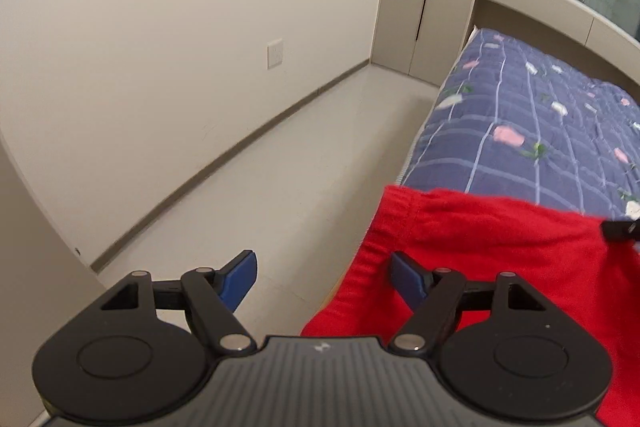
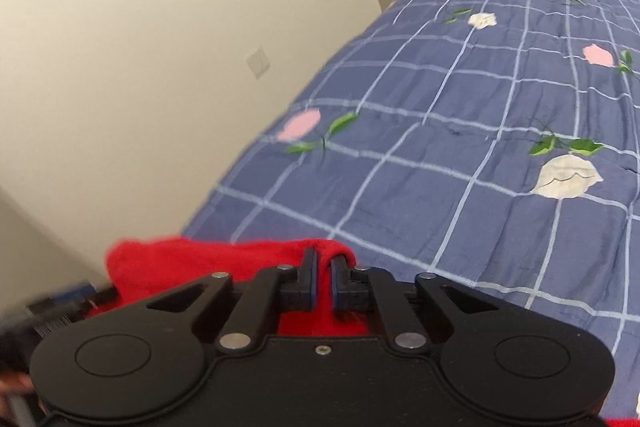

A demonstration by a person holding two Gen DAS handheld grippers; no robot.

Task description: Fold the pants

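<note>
The right gripper has its two fingers pinched on a fold of the one pair of red pants, which lies at the near edge of the bed. The left gripper spreads its two blue-padded fingers wide, holding nothing, one over the floor, one over the pants.

Blue checked floral quilt, pale wall, perhaps a socket.

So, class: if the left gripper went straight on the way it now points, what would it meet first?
Probably the bare floor beside the bed: the left gripper is open, the red pants lying just right of its line, though depth is unclear.
</note>
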